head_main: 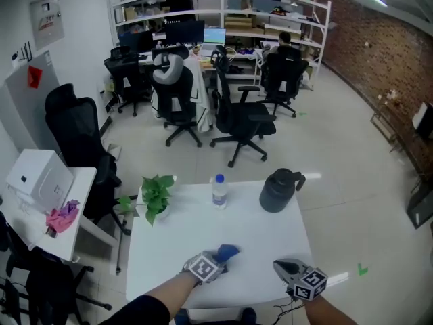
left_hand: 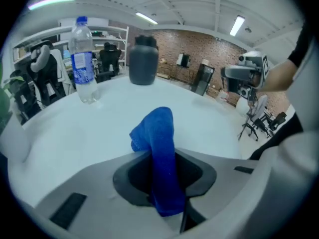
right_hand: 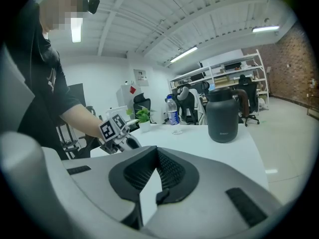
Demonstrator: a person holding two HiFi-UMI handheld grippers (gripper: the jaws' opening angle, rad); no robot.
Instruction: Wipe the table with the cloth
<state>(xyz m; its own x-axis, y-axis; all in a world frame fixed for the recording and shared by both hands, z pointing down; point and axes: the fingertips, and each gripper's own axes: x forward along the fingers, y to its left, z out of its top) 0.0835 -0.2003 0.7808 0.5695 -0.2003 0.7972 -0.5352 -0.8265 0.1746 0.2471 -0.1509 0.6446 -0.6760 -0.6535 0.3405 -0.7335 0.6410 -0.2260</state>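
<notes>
Mid-wipe, seemingly: the crumpled blue cloth (head_main: 227, 252) is gripped by the left tongs (head_main: 215, 261) on the white worktop (head_main: 260, 239), well short of the dark lidded jug (head_main: 279, 190), the right tongs (head_main: 284, 268) clenched empty; a pressed sweep jugward is needed.

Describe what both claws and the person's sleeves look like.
Left claw and right claw: light-grey moulded shells, dark ribbed pads, each carrying a cube of black-and-white square markers. Short black sleeve on the left arm.

The left tool (head_main: 218, 256) and right tool (head_main: 280, 268) are grey with black pads (right_hand: 172, 169). Each carries a black-and-white marker cube (head_main: 205, 268). The sleeve (right_hand: 50, 96) is black.
</notes>
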